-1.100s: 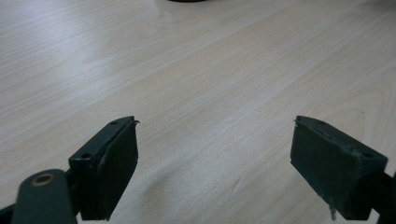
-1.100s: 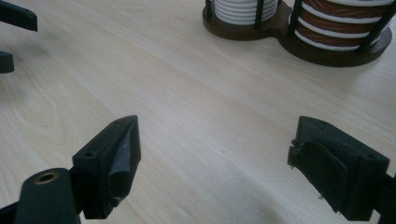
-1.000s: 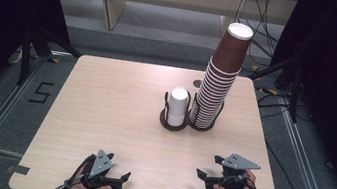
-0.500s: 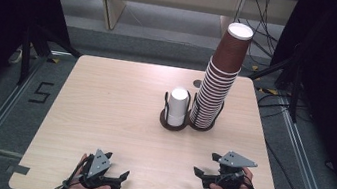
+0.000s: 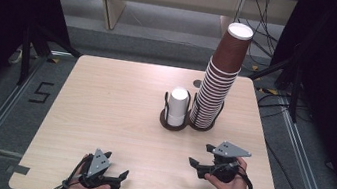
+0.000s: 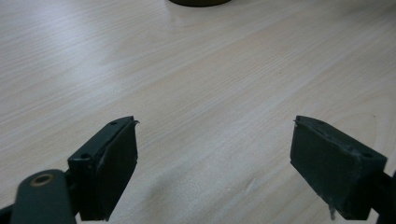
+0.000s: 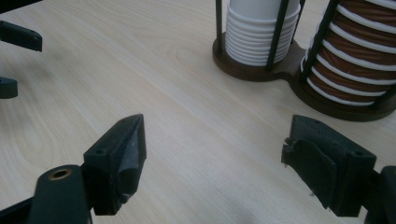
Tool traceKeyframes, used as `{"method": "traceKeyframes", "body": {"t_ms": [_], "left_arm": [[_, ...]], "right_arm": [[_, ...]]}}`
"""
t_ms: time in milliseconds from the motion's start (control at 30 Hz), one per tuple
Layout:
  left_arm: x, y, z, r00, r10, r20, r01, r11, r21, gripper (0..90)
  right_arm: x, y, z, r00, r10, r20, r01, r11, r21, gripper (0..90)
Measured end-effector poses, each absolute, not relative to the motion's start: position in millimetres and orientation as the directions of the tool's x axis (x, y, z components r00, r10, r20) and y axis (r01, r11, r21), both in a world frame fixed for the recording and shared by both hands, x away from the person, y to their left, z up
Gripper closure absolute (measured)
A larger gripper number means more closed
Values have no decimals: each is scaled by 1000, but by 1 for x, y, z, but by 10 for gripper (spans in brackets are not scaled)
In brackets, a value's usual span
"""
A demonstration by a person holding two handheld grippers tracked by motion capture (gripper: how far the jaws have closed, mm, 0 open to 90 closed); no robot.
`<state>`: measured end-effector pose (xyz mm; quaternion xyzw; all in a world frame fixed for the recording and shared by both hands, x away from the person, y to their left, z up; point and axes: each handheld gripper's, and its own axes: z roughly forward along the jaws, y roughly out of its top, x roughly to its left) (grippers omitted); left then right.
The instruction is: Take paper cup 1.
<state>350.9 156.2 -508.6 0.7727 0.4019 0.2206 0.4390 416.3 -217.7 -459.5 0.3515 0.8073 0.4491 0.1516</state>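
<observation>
The right claw (image 5: 199, 156) has edged forward toward the cup holder (image 5: 187, 122), so a reach for the cups looks underway (my guess). Both claws gape open, empty. The brown cup stack (image 7: 357, 60) stands ahead-right of it, white cups (image 7: 261, 32) straight ahead; the left claw (image 5: 119, 178) waits low over the worktop (image 5: 105, 95).

Bare table (image 5: 104, 105) lies open left of the cup holder (image 5: 187, 123); tall brown cup stack (image 5: 219, 82) blocks the right.
</observation>
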Motion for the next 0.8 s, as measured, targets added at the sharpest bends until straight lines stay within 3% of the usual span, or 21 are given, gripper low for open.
{"method": "traceKeyframes", "body": {"t_ms": [400, 800], "left_arm": [[351, 157, -508, 578, 816, -13, 431, -292, 854, 146], [352, 158, -508, 575, 818, -13, 433, -291, 853, 146]], "right_arm": [[430, -203, -448, -720, 693, 26, 388, 372, 843, 231], [439, -195, -443, -718, 694, 44, 393, 353, 849, 253]]}}
